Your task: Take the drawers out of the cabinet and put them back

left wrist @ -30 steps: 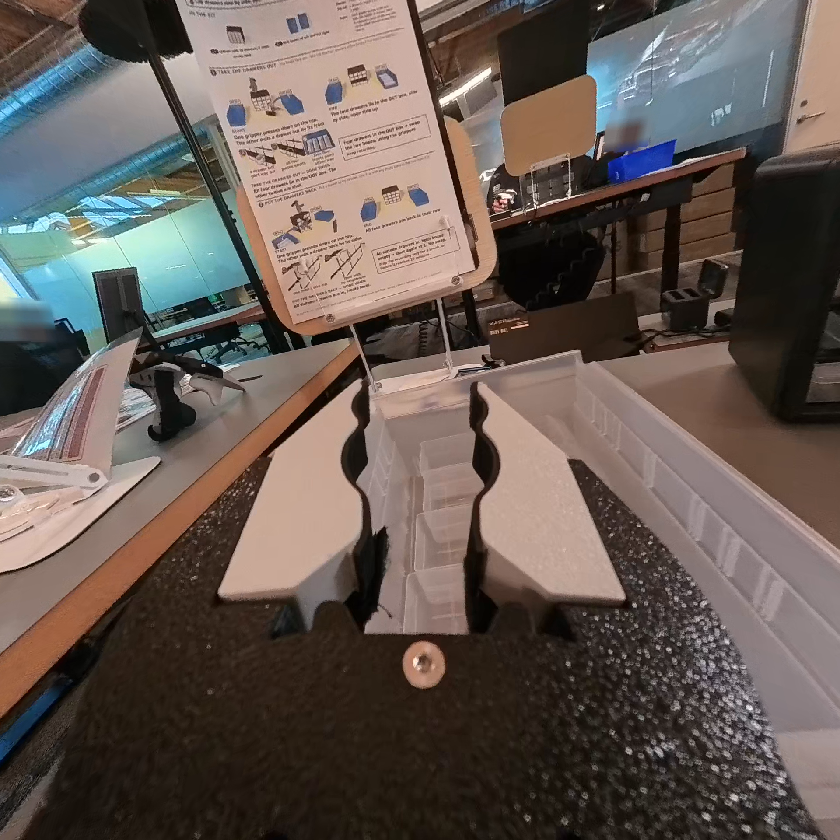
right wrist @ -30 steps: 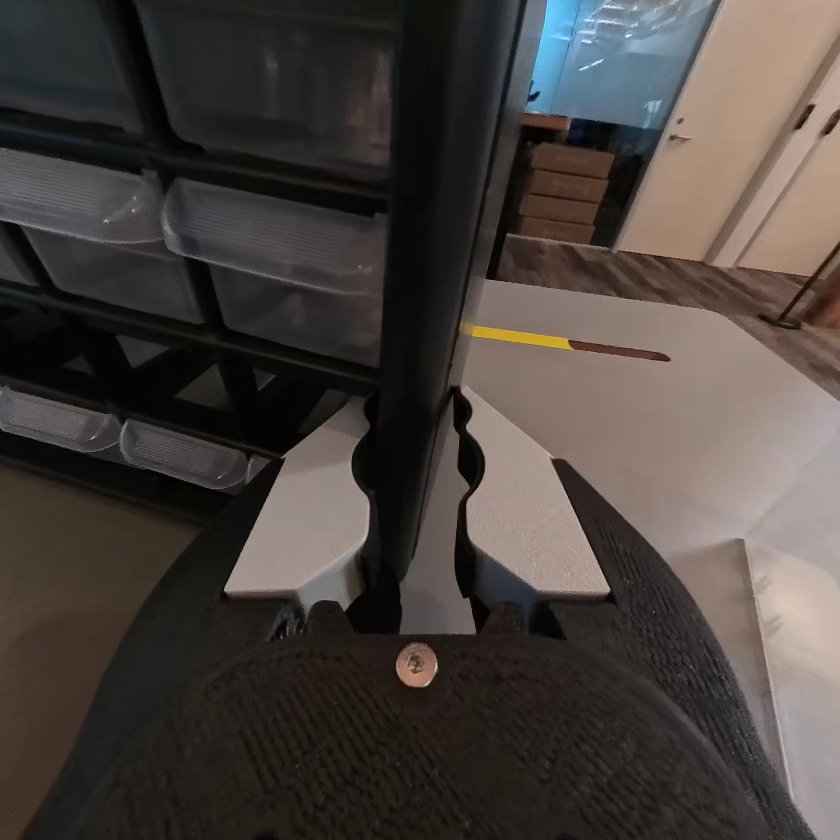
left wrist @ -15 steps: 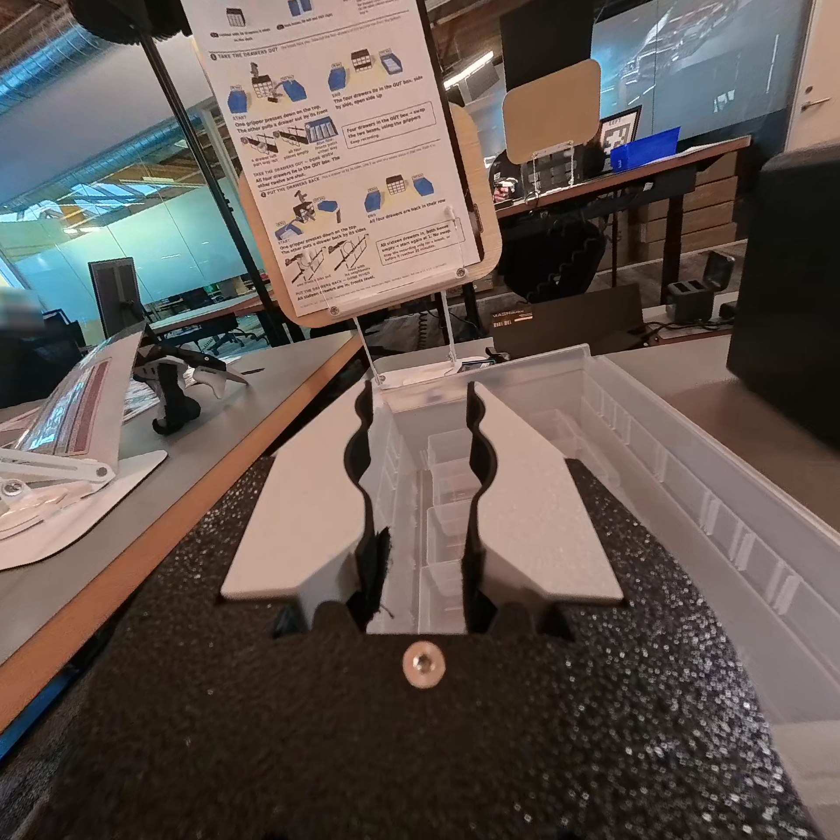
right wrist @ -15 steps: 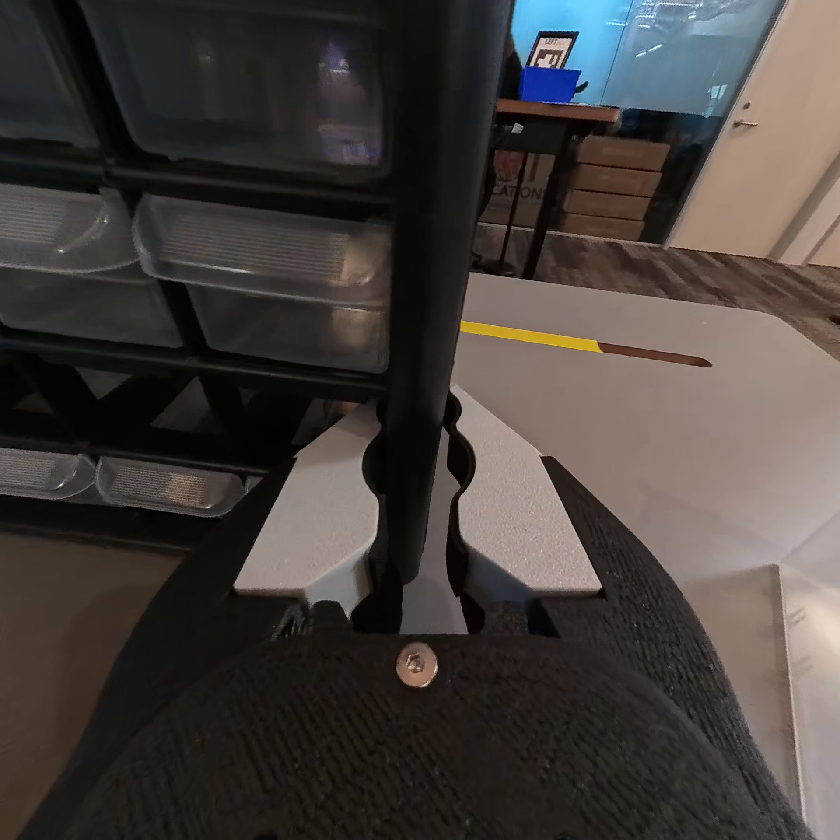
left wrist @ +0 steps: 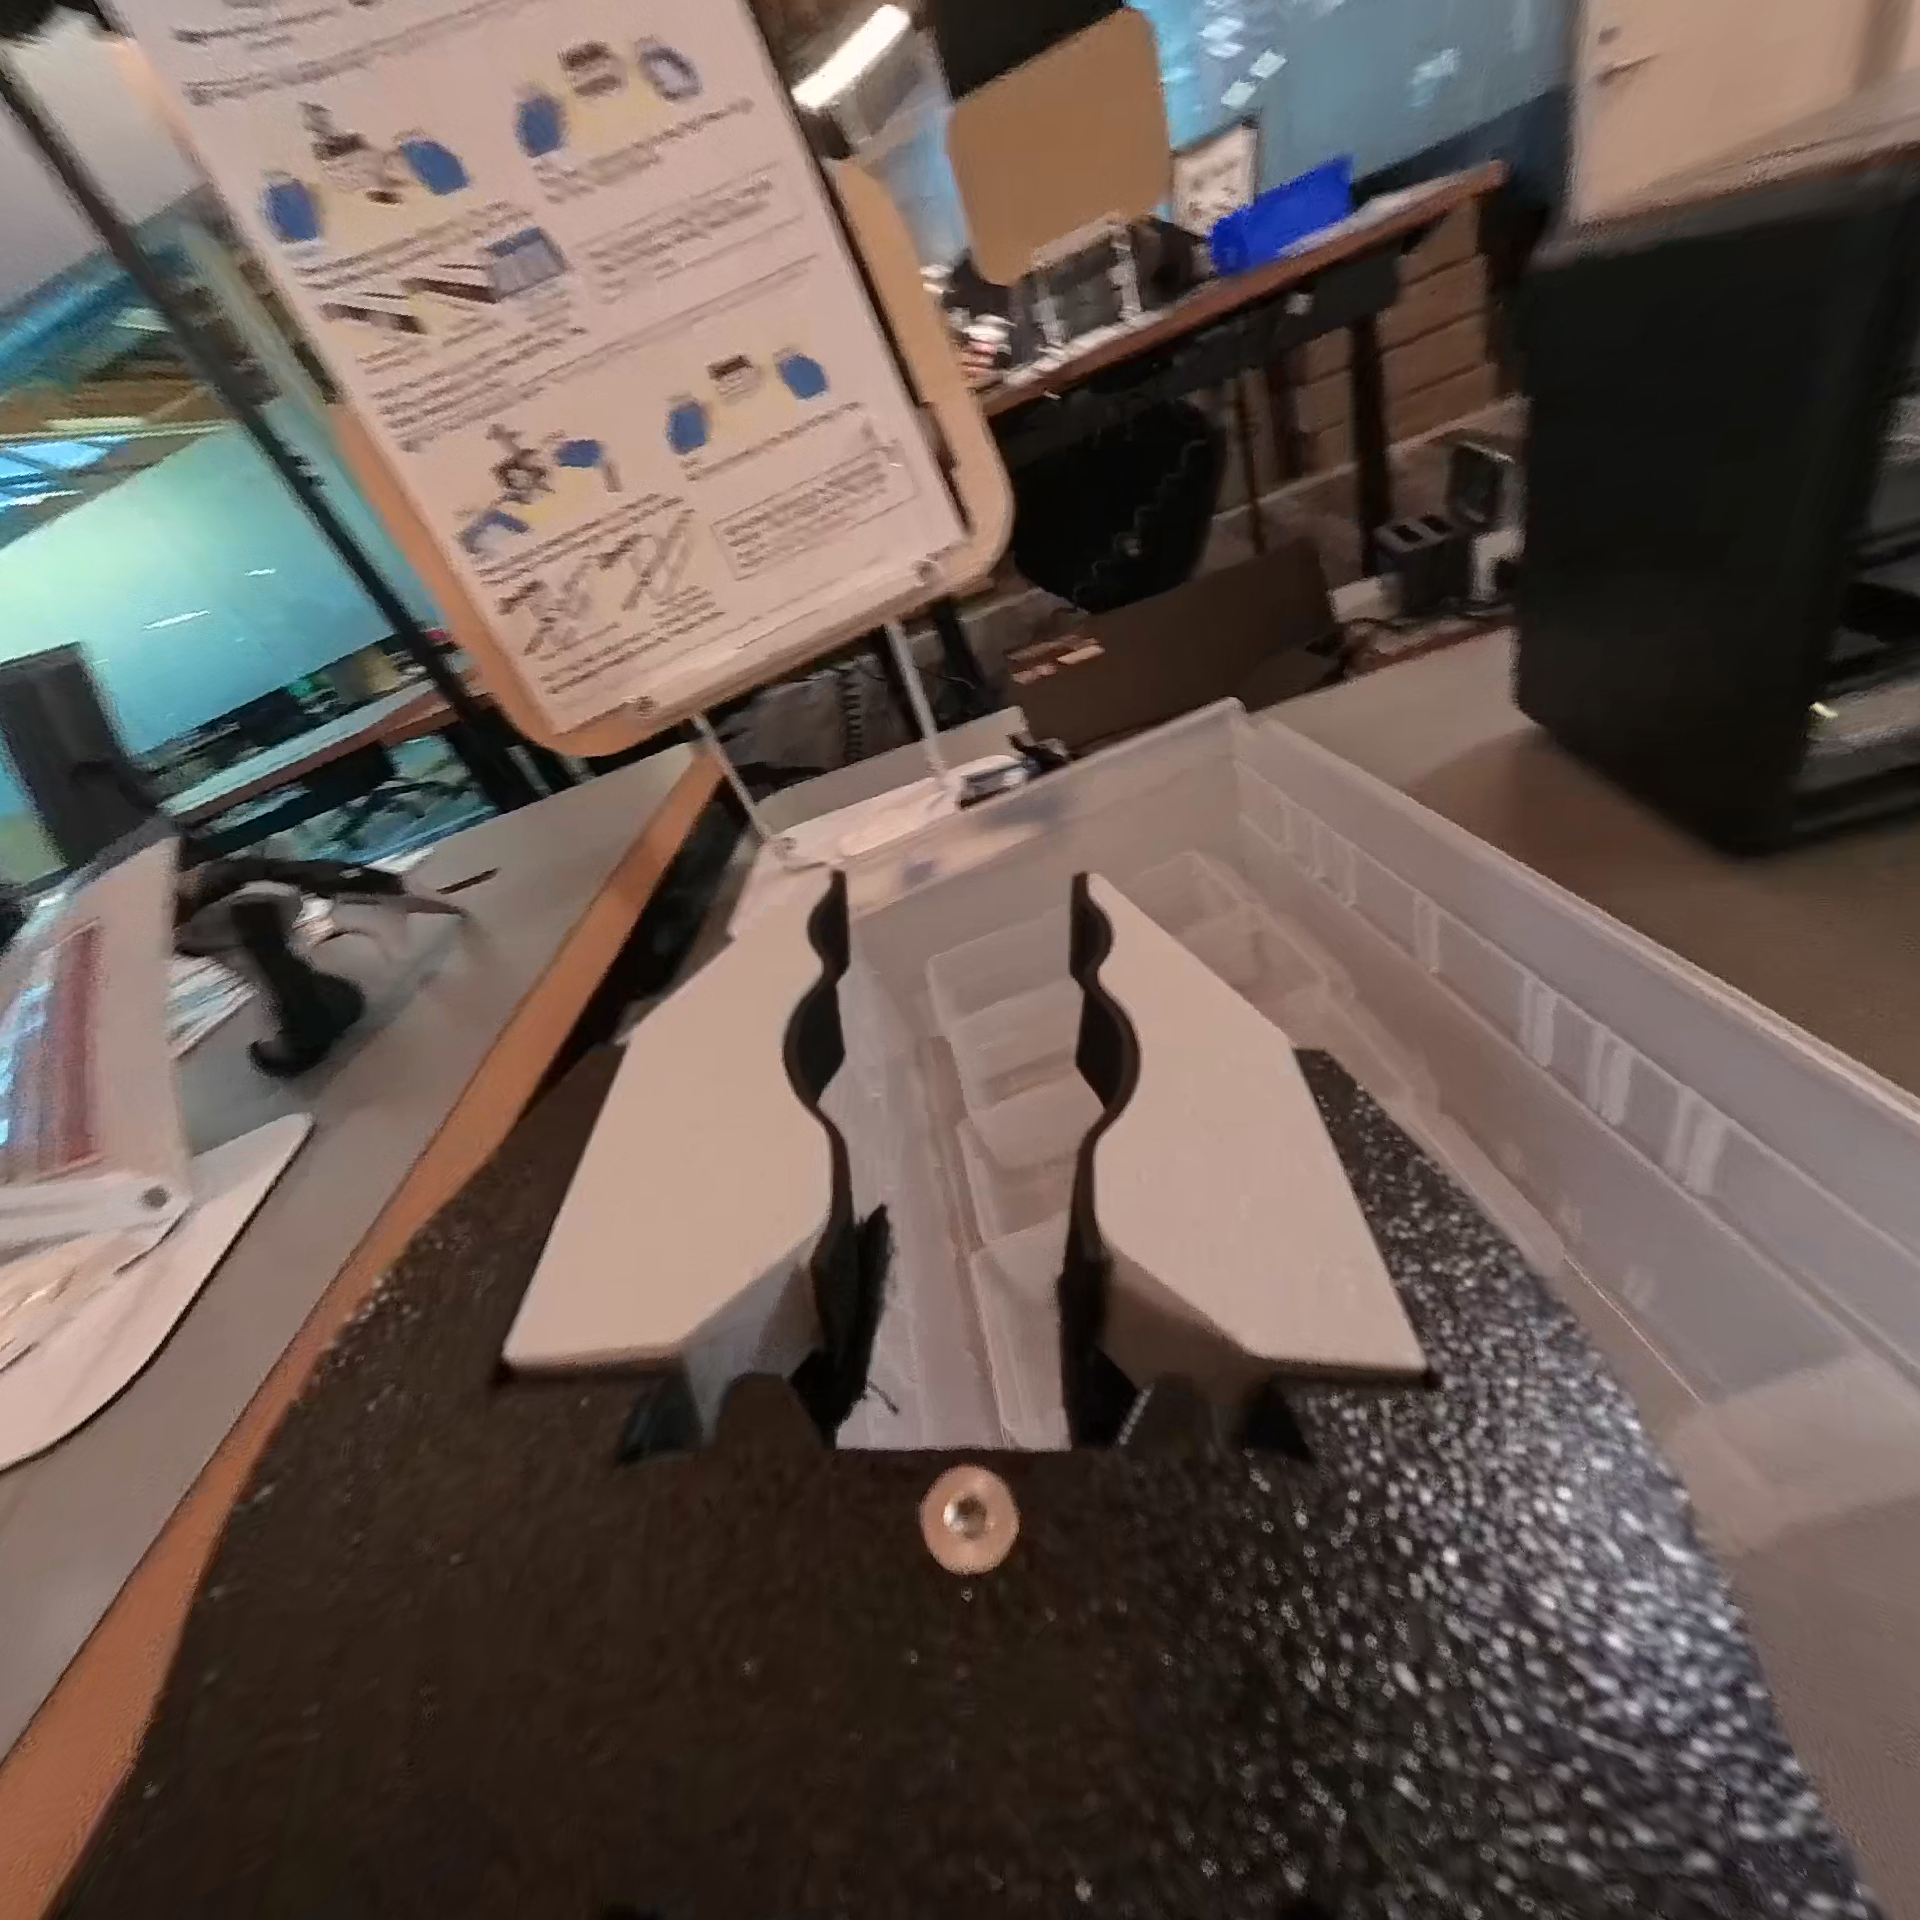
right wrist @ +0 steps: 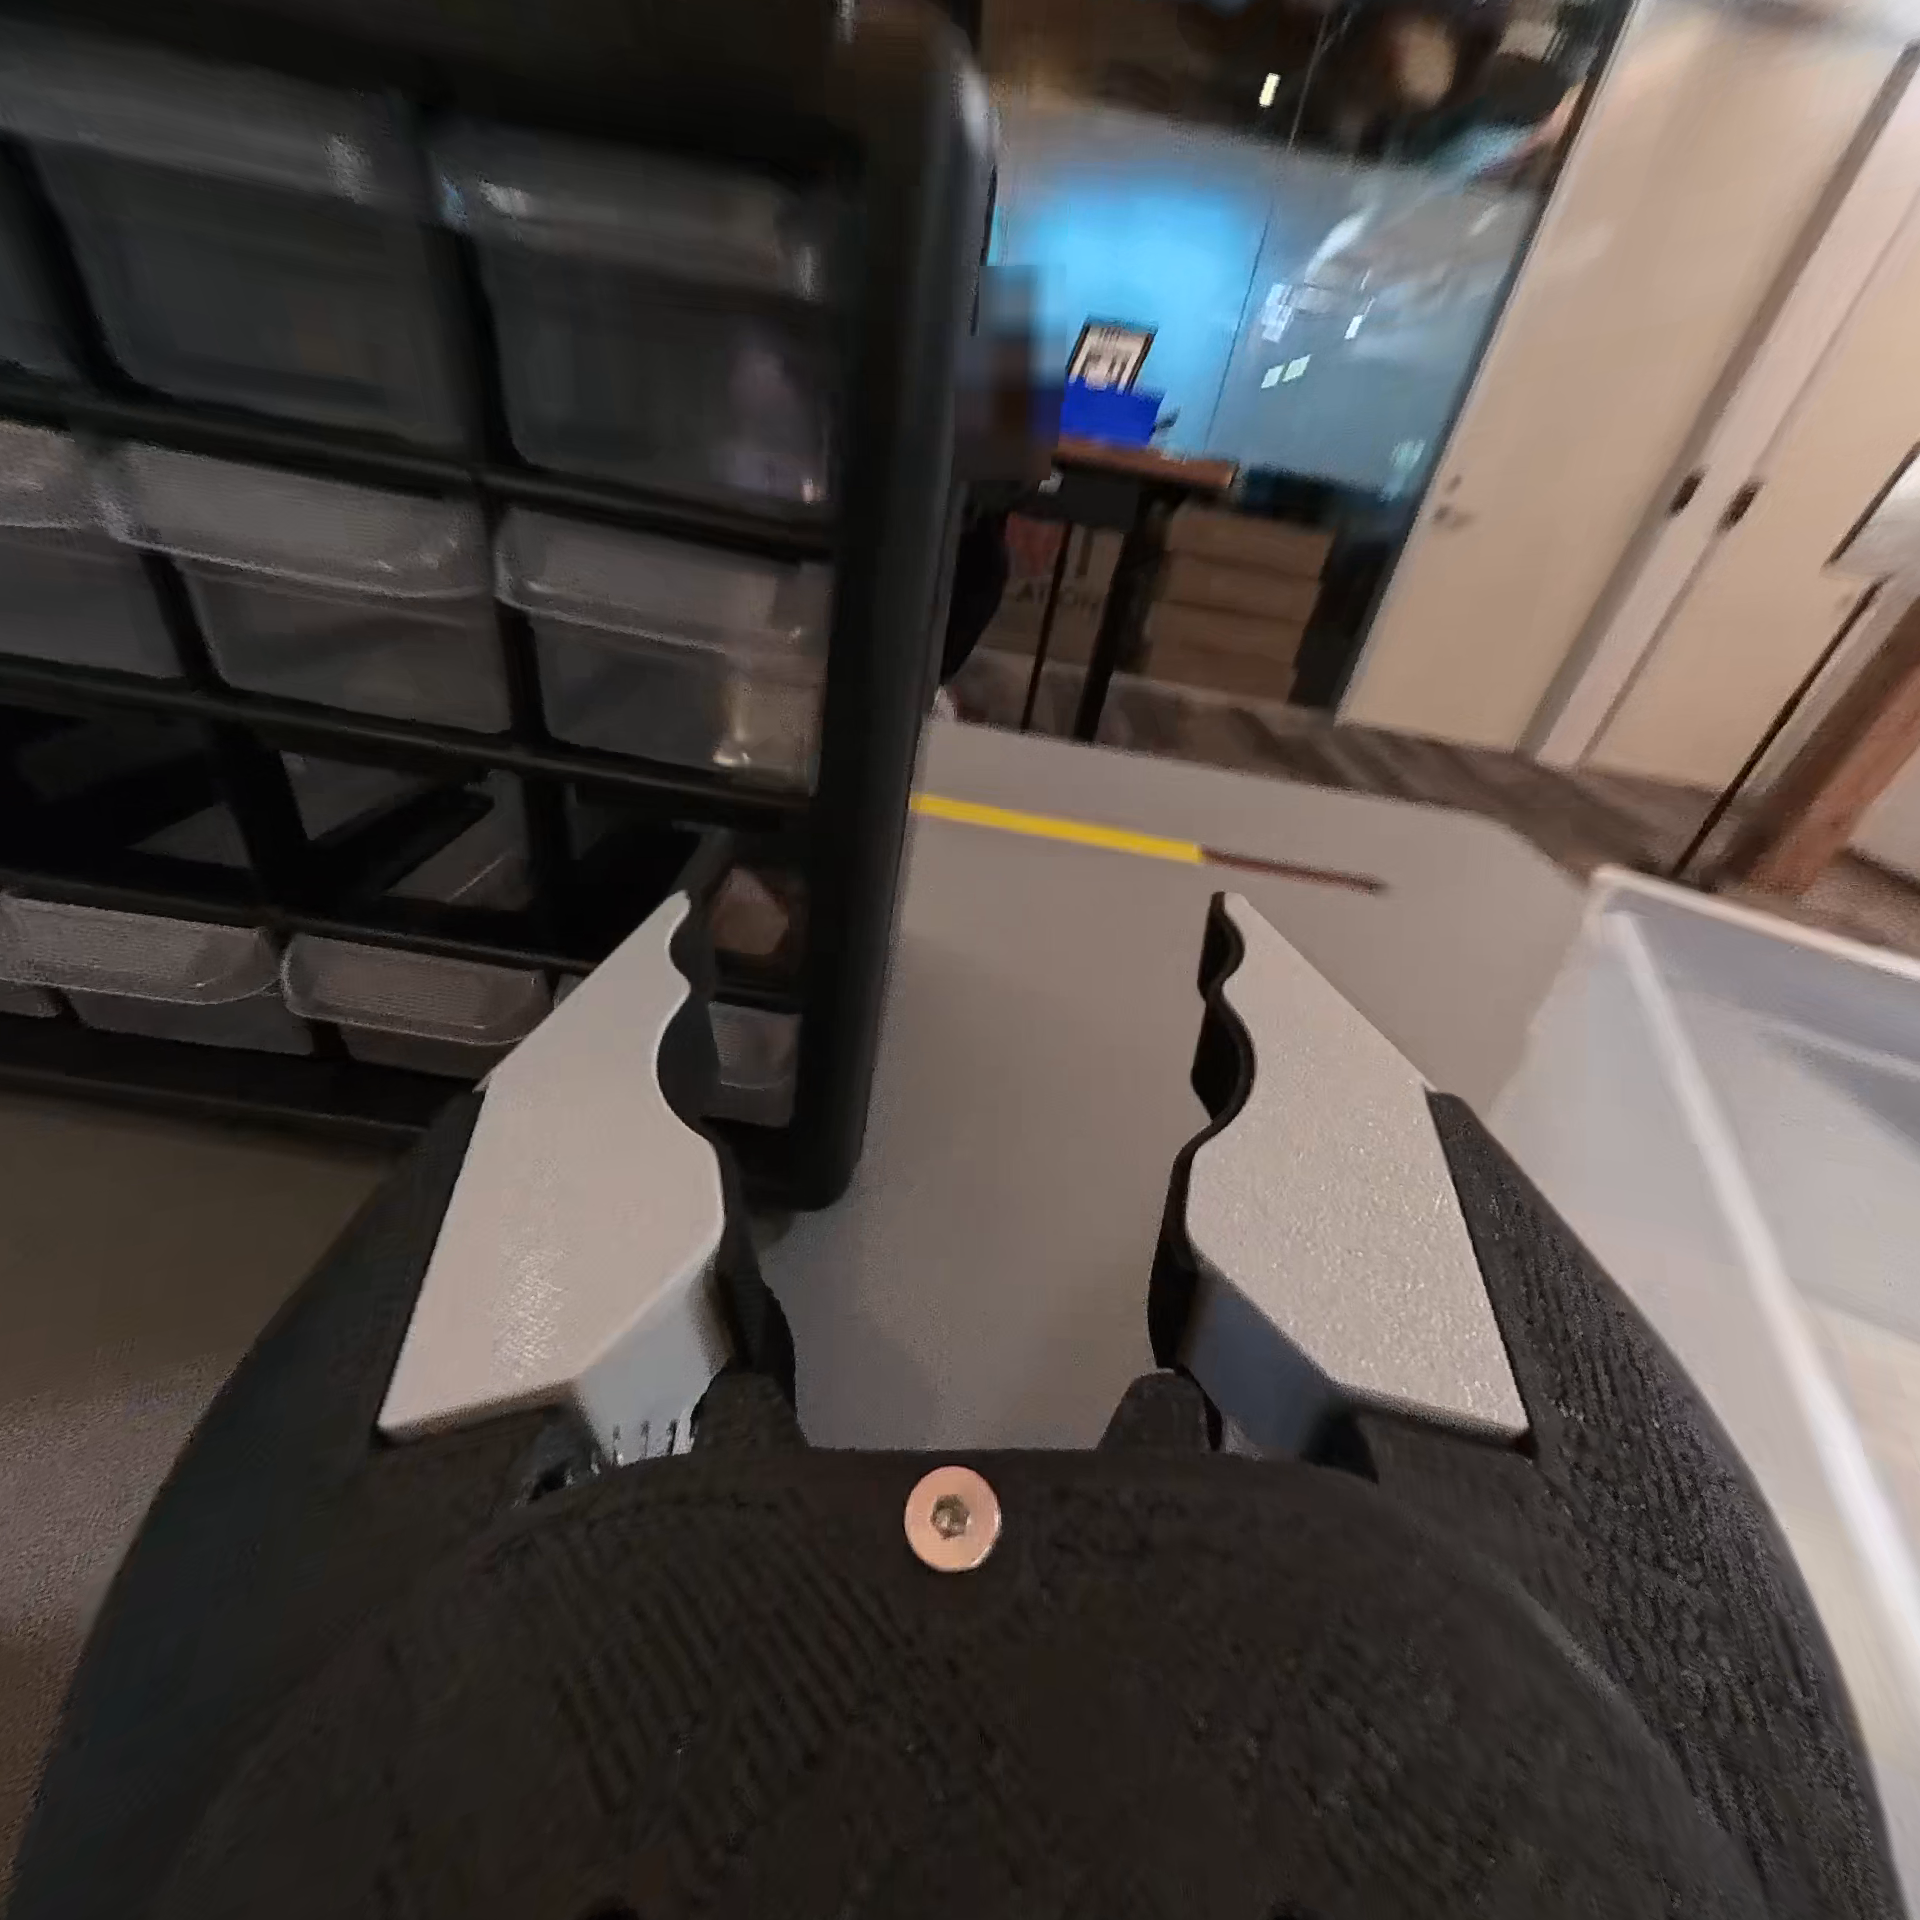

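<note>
The right hand-held gripper (right wrist: 951, 956) has let go of the cabinet (right wrist: 883, 623): its fingers, pinched on the black side post half a second ago, now stand wide apart with nothing between them, and the post sits just off the left finger. It also looks pulled back a little, since more grey tabletop (right wrist: 1039, 1039) shows. I'd judge the bracing hold is over.

The left hand-held gripper (left wrist: 961, 914) has spread too, a moderate gap now, empty, hovering over the clear bin (left wrist: 1558, 1091) where several drawers (left wrist: 1008, 1049) lie in a row (the view is smeared, so it is moving). Other drawers (right wrist: 665, 644) sit in the cabinet, with some slots bare.
</note>
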Demonstrator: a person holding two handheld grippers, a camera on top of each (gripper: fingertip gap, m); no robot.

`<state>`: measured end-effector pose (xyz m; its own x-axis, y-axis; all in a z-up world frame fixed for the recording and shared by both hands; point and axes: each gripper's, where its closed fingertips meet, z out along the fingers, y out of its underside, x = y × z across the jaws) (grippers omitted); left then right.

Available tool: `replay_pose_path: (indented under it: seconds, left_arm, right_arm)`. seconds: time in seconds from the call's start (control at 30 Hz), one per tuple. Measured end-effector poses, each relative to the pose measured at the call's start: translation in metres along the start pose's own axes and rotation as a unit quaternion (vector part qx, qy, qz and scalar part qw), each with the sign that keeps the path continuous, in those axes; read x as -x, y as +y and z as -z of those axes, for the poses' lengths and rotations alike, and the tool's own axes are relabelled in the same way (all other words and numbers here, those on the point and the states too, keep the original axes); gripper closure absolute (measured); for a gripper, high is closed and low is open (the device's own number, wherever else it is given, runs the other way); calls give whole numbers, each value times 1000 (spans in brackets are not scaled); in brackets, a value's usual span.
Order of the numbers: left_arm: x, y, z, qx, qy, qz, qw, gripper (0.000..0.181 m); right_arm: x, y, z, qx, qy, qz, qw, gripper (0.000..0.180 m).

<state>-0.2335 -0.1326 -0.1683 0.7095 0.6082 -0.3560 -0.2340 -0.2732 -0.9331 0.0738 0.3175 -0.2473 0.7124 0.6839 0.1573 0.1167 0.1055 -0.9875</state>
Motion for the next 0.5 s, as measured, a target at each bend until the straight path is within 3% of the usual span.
replay_pose_path:
  seconds: [0.17, 0.27, 0.43, 0.5]
  left_arm:
    - [-3, 2, -29, 62, 63, -88, 992, 127]
    - [-6, 6, -67, 113, 110, -117, 981, 128]
    - [-26, 44, -126, 264, 212, -49, 940, 130]
    - [-27, 61, -142, 340, 193, 16, 920, 121]
  right_arm:
    - [-3, -36, 31, -114, 30, 44, 992, 87]
    - [9, -36, 29, -123, 13, 69, 990, 95]
    - [23, -27, 21, -106, -17, 90, 990, 98]
    - [23, -25, 20, -104, -20, 85, 991, 99]
